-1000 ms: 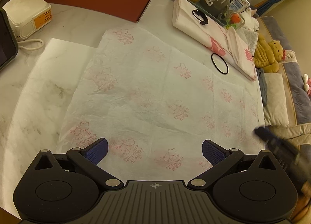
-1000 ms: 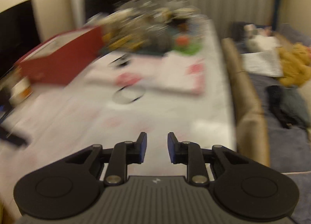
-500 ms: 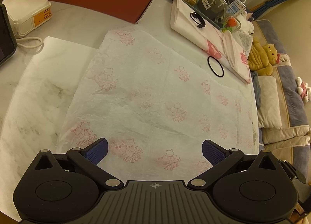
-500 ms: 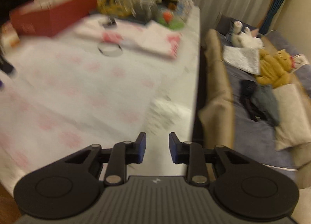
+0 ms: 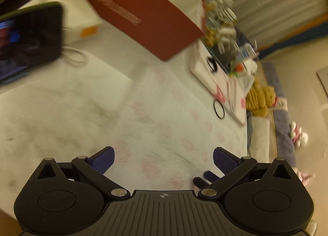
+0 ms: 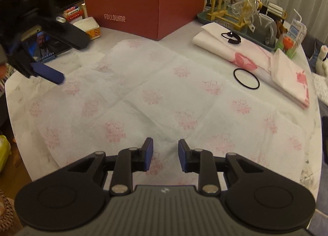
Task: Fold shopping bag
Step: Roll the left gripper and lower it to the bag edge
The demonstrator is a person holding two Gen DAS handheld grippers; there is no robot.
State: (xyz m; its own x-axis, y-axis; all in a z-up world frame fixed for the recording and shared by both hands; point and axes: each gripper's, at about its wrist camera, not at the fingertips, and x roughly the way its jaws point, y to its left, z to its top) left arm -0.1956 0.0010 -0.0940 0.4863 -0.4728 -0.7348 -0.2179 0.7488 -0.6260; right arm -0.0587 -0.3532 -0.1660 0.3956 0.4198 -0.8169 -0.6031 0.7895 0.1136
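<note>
Warm dim light. White marble-look table is flanked by a sofa on its right; pale pleated curtains are seen behind.

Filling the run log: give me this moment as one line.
stage: pre-grasp | shopping bag: flat on table, unfolded | left gripper: open, empty | right gripper: partly open, empty, above bag's near edge

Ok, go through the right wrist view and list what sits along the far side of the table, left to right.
Left gripper → phone screen → small white box → red FOLLOWME box → black earpiece → black ring → folded pink-print bag.
</note>
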